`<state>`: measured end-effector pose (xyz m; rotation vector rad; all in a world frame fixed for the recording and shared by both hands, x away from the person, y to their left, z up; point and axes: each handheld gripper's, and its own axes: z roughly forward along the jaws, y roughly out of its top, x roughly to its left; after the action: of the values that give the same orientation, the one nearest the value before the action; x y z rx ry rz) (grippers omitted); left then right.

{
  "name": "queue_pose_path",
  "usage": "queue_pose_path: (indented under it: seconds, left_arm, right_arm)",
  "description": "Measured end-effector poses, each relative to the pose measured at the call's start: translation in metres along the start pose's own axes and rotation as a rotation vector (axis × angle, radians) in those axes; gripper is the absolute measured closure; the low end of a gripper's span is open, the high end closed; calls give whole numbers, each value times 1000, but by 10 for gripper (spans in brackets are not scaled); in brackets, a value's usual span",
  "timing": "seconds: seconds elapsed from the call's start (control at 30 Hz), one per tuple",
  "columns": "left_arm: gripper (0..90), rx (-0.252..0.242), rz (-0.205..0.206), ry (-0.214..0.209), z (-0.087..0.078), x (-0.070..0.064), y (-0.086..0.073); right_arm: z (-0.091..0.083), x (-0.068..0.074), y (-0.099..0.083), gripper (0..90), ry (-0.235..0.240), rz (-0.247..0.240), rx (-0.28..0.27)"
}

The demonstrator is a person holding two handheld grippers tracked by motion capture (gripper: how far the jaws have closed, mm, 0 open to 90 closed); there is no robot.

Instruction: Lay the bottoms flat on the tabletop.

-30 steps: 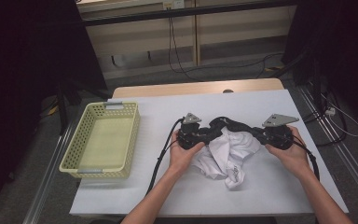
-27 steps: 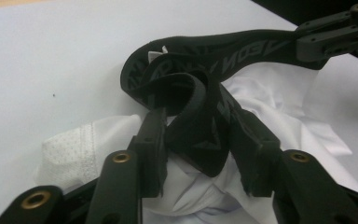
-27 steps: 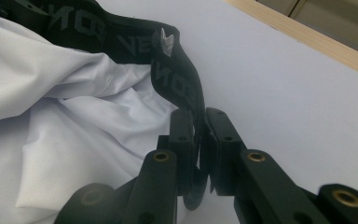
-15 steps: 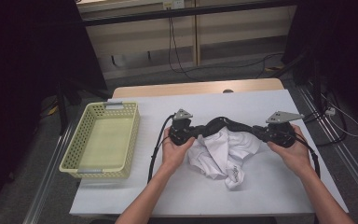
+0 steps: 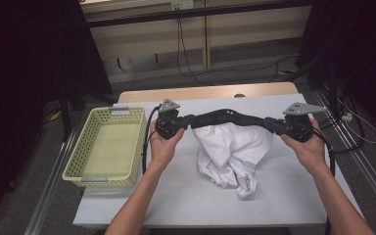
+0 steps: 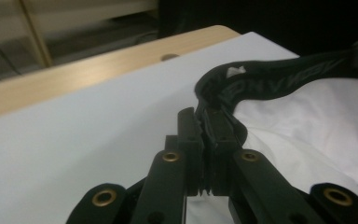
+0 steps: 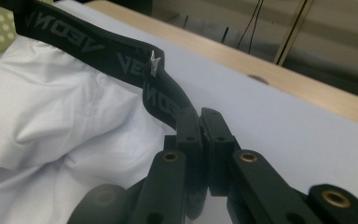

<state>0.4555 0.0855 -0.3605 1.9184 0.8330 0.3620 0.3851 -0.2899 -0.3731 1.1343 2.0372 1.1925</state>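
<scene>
Dim room, dark surround; bench lit evenly from overhead, soft shadows. Gripper views: bg beyond tongs blurred, nearest tong parts slightly soft. No glare, mild grain.

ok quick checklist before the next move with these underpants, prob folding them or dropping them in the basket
1. Left claw shut on the black waistband: ok, the band is pinched between its jaws.
2. Right claw shut on the other end of the waistband: ok.
3. Waistband stretched between the claws: ok, with a slight arch in the high view.
4. White cloth hanging flat: not ok, it is bunched and creased on the table.
5. Basket free to take the garment: ok, nothing lies in it.
6. Left cable out of the way: cannot tell, it runs beside the basket's rim.
</scene>
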Motion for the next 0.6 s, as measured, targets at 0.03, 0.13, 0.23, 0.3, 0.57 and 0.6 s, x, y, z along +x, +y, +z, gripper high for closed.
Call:
queue_pose_path:
  seconds: [0.03, 0.13, 0.23, 0.3, 0.57, 0.6]
  left_arm:
    - [870, -4, 6, 7, -3, 1, 3]
    - [870, -35, 3, 9, -10, 7, 12]
    - [870, -55, -16, 15, -16, 15, 17]
    - [870, -64, -24, 29, -19, 20, 22]
    - [870, -97, -23, 63, -31, 34, 48]
    - [870, -101, -31, 66, -32, 37, 51]
  right_arm:
    - [0, -1, 4, 872, 0, 3, -12]
    - [-1, -2, 15, 872, -4, 4, -35]
    - [-1, -2, 27, 871, -4, 2, -59]
    - [-1, -4, 35, 872, -8, -4, -67]
    - [11, -12, 64, 871, -30, -4, -79]
    - [12, -13, 67, 870, -31, 0, -83]
